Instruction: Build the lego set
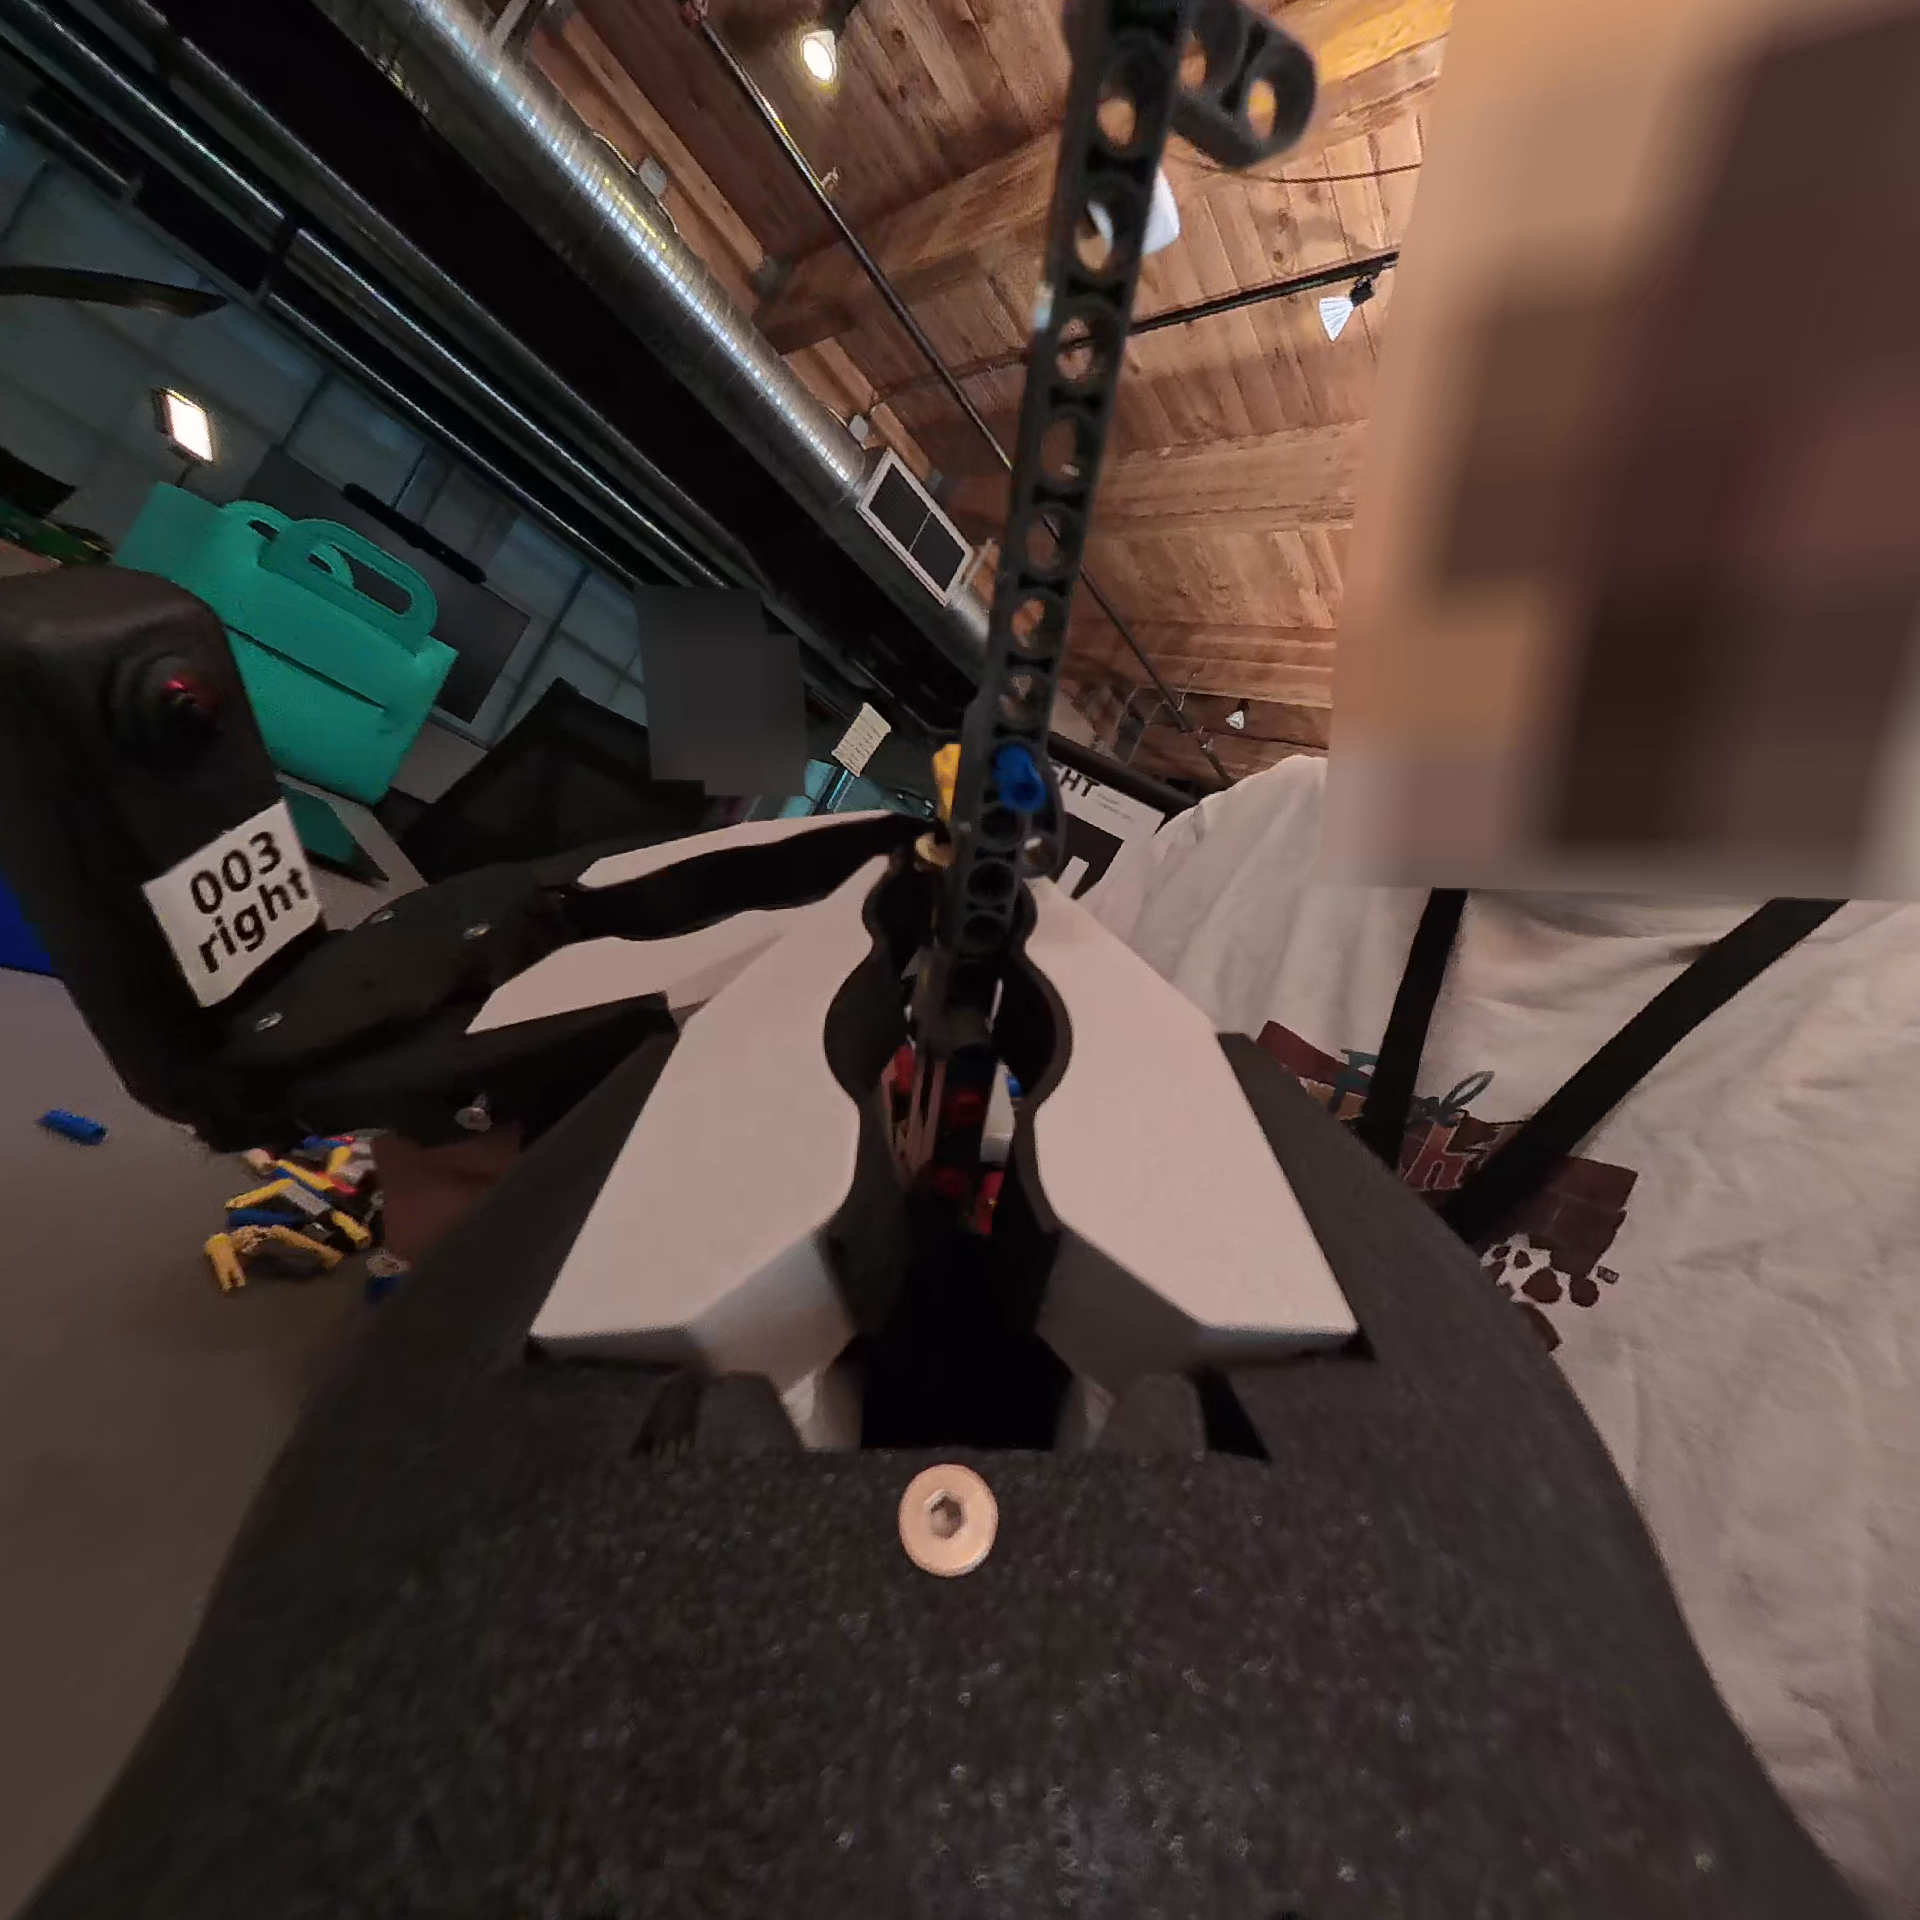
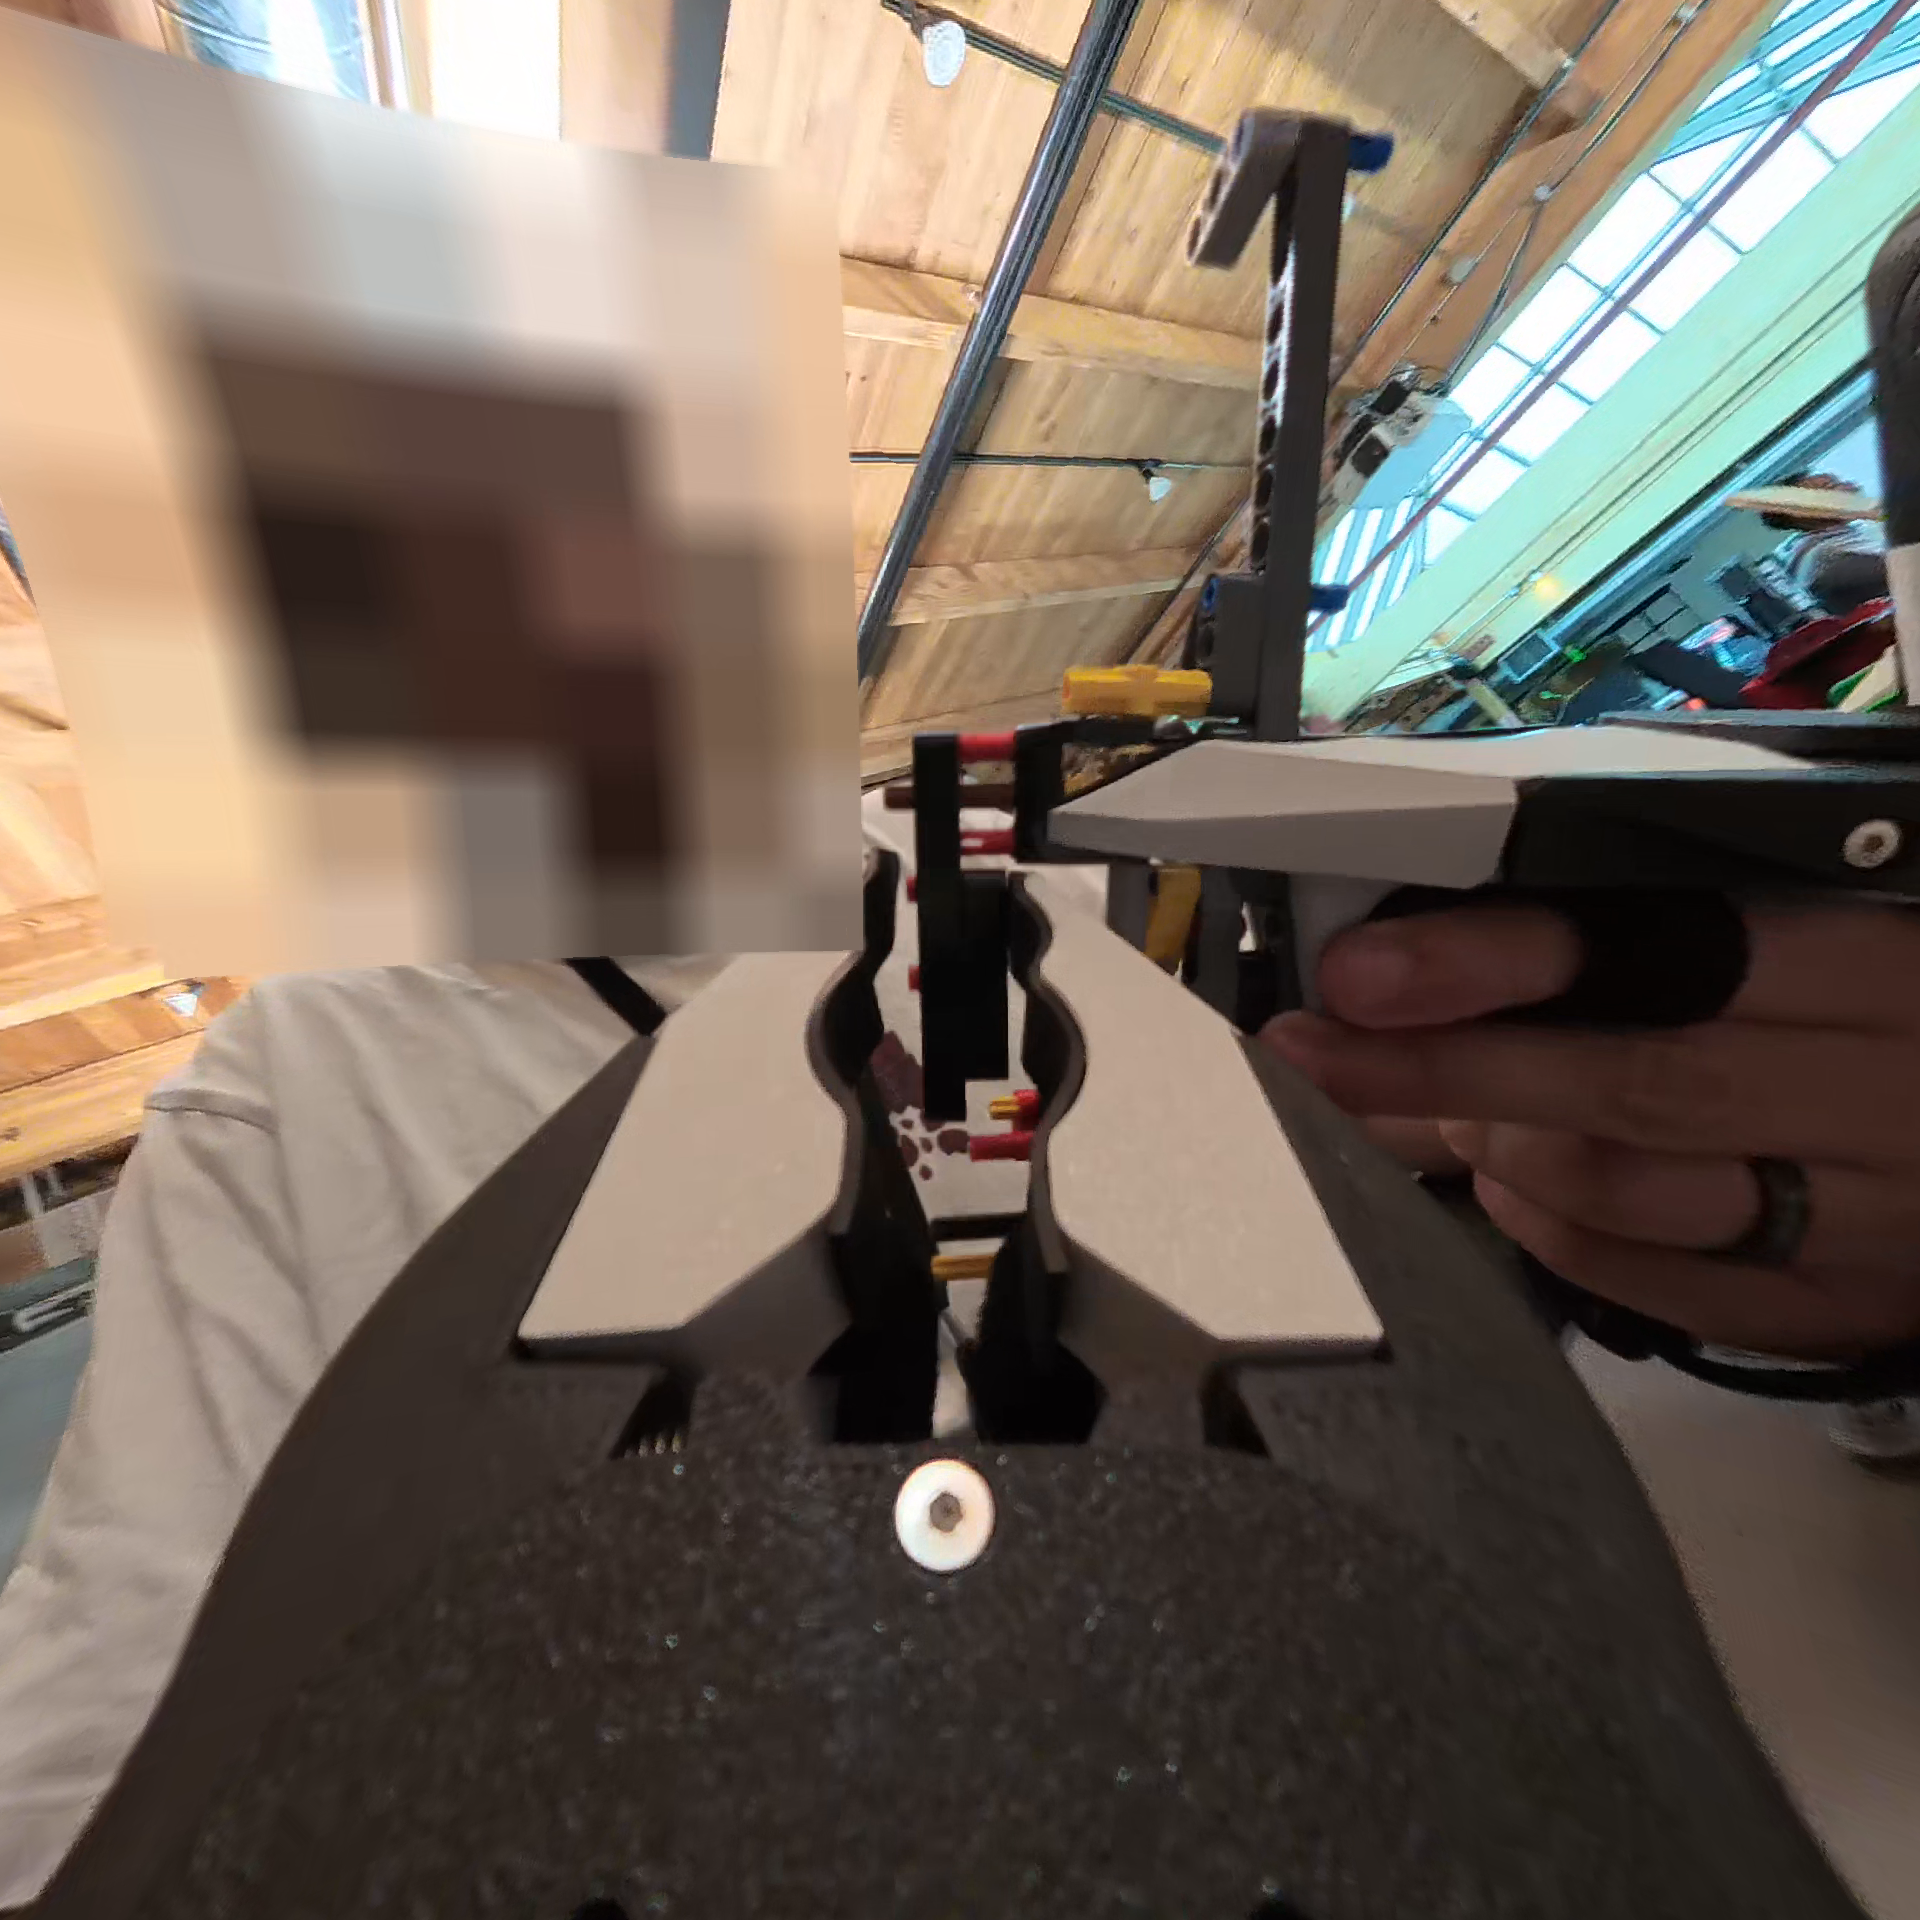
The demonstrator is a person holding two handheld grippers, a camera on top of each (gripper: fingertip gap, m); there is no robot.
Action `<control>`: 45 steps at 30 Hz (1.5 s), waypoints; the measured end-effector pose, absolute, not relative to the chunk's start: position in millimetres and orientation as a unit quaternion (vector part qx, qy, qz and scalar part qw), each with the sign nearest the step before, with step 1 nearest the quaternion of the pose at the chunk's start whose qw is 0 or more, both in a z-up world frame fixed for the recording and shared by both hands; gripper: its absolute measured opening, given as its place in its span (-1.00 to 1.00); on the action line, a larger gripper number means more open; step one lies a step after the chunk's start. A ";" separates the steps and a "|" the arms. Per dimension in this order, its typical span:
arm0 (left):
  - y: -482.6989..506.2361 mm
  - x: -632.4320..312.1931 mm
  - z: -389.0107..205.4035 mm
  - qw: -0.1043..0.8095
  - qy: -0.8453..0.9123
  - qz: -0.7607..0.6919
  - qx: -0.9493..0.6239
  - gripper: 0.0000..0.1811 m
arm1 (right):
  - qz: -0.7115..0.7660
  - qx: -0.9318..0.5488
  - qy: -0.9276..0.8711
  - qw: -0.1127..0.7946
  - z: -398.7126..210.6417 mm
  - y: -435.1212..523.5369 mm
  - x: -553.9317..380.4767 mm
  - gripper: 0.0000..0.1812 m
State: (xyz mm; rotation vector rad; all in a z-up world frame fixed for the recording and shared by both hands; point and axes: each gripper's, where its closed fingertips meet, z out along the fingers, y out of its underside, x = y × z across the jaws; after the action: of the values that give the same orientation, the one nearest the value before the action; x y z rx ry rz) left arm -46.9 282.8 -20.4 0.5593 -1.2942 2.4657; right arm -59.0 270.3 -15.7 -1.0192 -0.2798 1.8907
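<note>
Up in the air before the person's chest, the left tool [image 1: 951, 914] clamps the long black holed beam [image 1: 1049, 499] while the right tool [image 2: 940, 935] pinches the red-pinned black subassembly [image 2: 961, 935]; joining seems underway, needing pin-to-hole alignment next.

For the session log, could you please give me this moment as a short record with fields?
left gripper: shut on the long black beam, which rises to a short link on top
right gripper: shut on a black beam carrying red pins
assembly: both held parts belong to one build, raised off the table
yellow piece: beside the long beam's base
loose bricks: piled on the grey table
person: white shirt behind the grippers
</note>
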 end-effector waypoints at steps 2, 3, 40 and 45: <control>279.9 -50.2 -21.5 0.162 -0.454 0.856 0.186 -0.89 | 0.779 -0.416 -0.119 0.454 -16.9 269.0 -61.7 -0.80; 280.1 -50.8 -21.4 0.165 -0.454 0.856 0.184 -0.89 | 0.779 -0.418 -0.120 0.452 -17.1 269.0 -62.9 -0.80; 272.0 -47.9 -43.5 0.128 -0.529 0.806 0.234 -0.90 | 0.611 -0.531 -0.100 0.579 -40.8 296.9 -43.6 -0.25; 270.9 -53.6 -44.4 0.132 -0.532 0.807 0.219 -0.90 | 0.613 -0.533 -0.110 0.573 -41.8 295.4 -47.2 -0.28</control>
State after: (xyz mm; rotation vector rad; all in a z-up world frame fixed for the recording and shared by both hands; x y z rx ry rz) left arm -53.6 270.9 -44.4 0.6367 -1.5451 2.3407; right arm -47.2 295.4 -41.8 -1.2490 -0.2573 1.4376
